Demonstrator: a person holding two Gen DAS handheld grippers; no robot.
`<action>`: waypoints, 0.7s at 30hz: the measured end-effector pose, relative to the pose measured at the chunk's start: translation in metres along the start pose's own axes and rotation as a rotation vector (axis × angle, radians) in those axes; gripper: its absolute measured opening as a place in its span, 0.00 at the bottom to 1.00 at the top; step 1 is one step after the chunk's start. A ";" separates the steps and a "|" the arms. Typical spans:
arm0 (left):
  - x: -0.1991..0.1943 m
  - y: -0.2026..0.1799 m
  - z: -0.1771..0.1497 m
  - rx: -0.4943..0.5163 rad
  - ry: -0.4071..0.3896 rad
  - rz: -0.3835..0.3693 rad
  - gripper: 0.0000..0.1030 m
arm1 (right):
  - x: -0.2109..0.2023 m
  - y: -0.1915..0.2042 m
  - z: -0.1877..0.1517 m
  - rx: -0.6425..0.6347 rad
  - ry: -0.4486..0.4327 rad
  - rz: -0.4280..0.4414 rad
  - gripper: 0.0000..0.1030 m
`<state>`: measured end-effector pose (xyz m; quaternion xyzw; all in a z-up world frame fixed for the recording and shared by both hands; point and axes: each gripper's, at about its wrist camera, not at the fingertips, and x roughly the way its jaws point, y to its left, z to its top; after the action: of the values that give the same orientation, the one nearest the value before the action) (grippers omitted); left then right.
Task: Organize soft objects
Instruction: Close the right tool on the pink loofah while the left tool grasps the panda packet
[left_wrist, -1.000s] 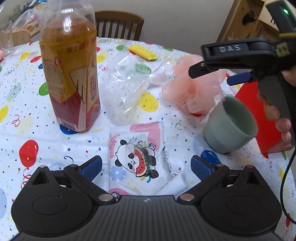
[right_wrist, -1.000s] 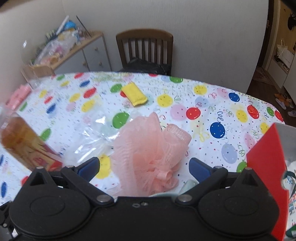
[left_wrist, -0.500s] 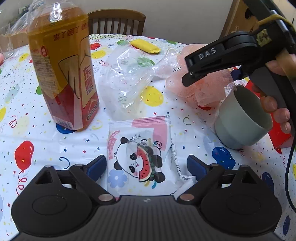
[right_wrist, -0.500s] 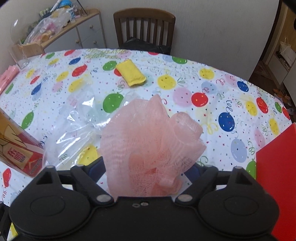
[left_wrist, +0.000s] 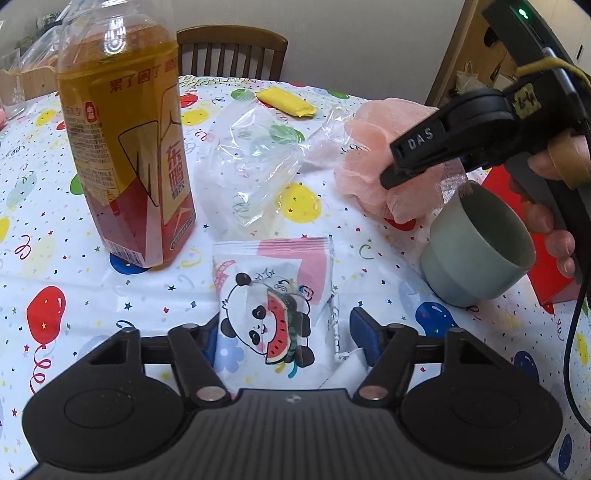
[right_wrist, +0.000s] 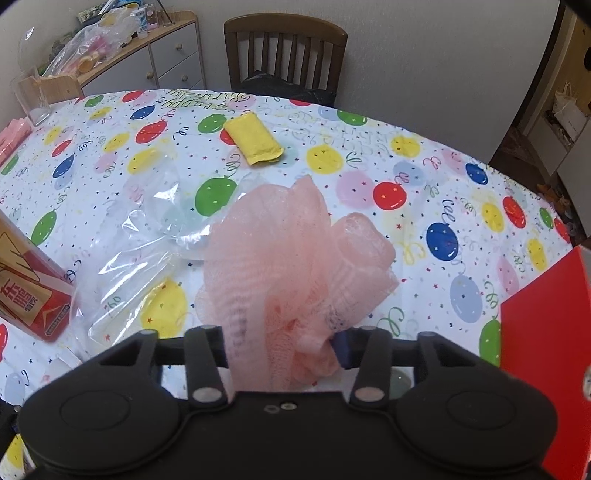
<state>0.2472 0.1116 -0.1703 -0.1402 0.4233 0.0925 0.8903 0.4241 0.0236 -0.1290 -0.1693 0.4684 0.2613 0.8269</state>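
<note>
Closing on the pink mesh puff, right tool pads pinch its base. Left tool jaws, also closing, straddle the panda packet on the counter; contact unclear.

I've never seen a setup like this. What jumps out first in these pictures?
The balloon-print tablecloth covers the whole table. On it, a fluffy pink bath pouf bulges between the fingers of the right hand-held gripper, which have just been closing on it. To the left stands a tall amber drink bottle, with a panda-print packet lying before the left hand-held gripper.
</note>
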 end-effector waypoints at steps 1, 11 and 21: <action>0.000 0.001 0.000 -0.002 -0.002 0.000 0.60 | -0.001 0.000 0.000 0.000 -0.002 -0.002 0.39; -0.007 0.009 -0.002 -0.024 -0.022 -0.026 0.46 | -0.020 -0.006 -0.003 0.007 -0.046 -0.019 0.22; -0.020 0.015 -0.003 -0.056 -0.039 -0.026 0.44 | -0.058 -0.010 -0.010 0.034 -0.123 -0.006 0.20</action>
<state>0.2285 0.1242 -0.1589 -0.1689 0.4012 0.0954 0.8952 0.3989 -0.0058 -0.0835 -0.1401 0.4207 0.2604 0.8576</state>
